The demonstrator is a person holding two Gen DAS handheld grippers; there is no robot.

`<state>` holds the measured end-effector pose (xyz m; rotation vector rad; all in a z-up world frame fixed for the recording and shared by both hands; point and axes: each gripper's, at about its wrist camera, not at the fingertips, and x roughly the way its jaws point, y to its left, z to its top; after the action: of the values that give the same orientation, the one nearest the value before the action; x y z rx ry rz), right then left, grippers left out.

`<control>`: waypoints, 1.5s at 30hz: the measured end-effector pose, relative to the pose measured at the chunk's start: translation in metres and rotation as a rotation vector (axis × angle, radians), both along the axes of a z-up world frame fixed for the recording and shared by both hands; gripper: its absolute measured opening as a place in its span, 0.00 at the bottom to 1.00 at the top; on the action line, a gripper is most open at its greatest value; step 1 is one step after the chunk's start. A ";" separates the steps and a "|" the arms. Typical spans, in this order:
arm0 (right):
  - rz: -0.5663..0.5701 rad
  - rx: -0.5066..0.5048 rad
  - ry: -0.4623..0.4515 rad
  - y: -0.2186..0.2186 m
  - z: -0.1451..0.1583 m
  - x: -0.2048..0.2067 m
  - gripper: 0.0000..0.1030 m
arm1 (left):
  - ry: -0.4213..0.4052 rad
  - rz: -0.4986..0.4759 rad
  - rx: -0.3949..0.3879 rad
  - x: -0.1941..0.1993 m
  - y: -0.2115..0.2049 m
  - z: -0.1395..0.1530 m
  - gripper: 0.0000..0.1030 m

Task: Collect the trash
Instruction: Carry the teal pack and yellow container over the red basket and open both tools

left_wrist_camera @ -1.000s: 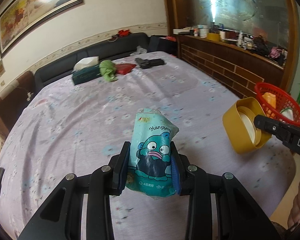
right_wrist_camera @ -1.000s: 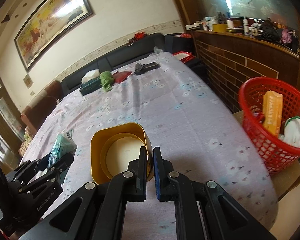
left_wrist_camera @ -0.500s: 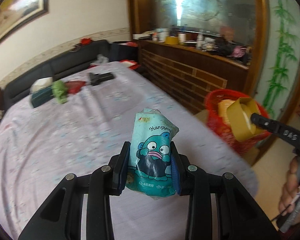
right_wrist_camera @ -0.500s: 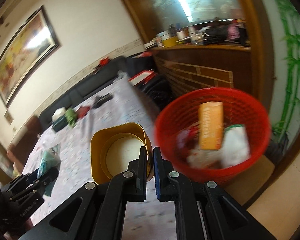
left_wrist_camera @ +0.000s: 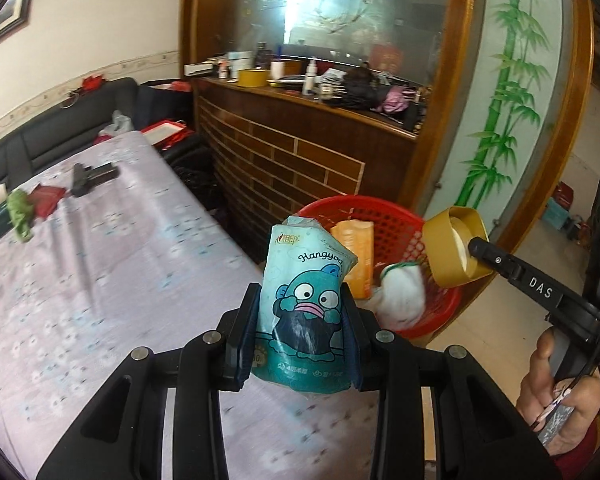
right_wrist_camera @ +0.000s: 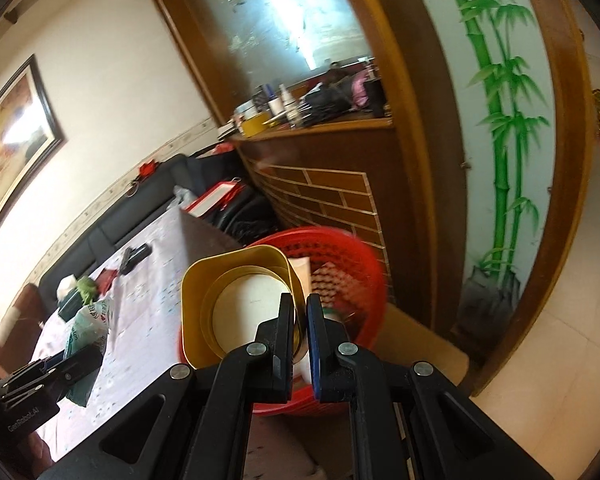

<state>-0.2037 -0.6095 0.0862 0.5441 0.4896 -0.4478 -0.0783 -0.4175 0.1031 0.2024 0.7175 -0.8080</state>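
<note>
Both grippers have swung from over the table toward the red basket (left_wrist_camera: 380,220), which now fills the middle of both views.

Left gripper (left_wrist_camera: 302,334) is clamped on an upright teal tissue pack (left_wrist_camera: 306,304), held above the table edge (left_wrist_camera: 140,280) just beside the basket. Right gripper (right_wrist_camera: 300,322) is closed narrowly on the wall of a yellow tin (right_wrist_camera: 236,304), holding it over the basket rim. An orange packet (left_wrist_camera: 358,256) and a white wad (left_wrist_camera: 402,298) lie inside the basket.
</note>
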 end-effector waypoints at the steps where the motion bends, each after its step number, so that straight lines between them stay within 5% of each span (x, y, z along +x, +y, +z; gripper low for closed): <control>1: -0.007 -0.001 0.001 -0.005 0.001 -0.002 0.07 | -0.001 -0.006 0.000 0.000 -0.006 0.001 0.34; 12: -0.053 -0.031 0.016 -0.030 0.005 0.002 0.07 | 0.010 -0.052 -0.013 0.005 -0.057 -0.001 0.35; 25: -0.059 -0.044 0.074 -0.047 -0.009 0.040 0.10 | 0.050 -0.051 0.025 0.021 -0.087 -0.040 0.41; 29: -0.049 -0.050 0.094 -0.050 -0.017 0.048 0.31 | 0.029 -0.064 0.037 0.019 -0.087 -0.047 0.49; 31: -0.055 -0.052 0.086 -0.048 -0.016 0.044 0.31 | 0.032 -0.067 0.034 0.018 -0.086 -0.048 0.54; 33: -0.061 -0.050 0.079 -0.046 -0.014 0.039 0.32 | 0.030 -0.060 0.029 0.018 -0.084 -0.049 0.69; 42: -0.115 -0.045 0.058 -0.033 -0.004 0.005 0.56 | -0.036 -0.039 0.030 0.007 -0.067 -0.043 0.80; 45: -0.131 -0.054 0.065 -0.026 -0.001 -0.003 0.76 | -0.070 -0.027 0.036 0.002 -0.058 -0.040 0.86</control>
<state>-0.2069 -0.6356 0.0850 0.5124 0.5042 -0.6033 -0.0766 -0.4757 0.0628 0.2726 0.6646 -0.8106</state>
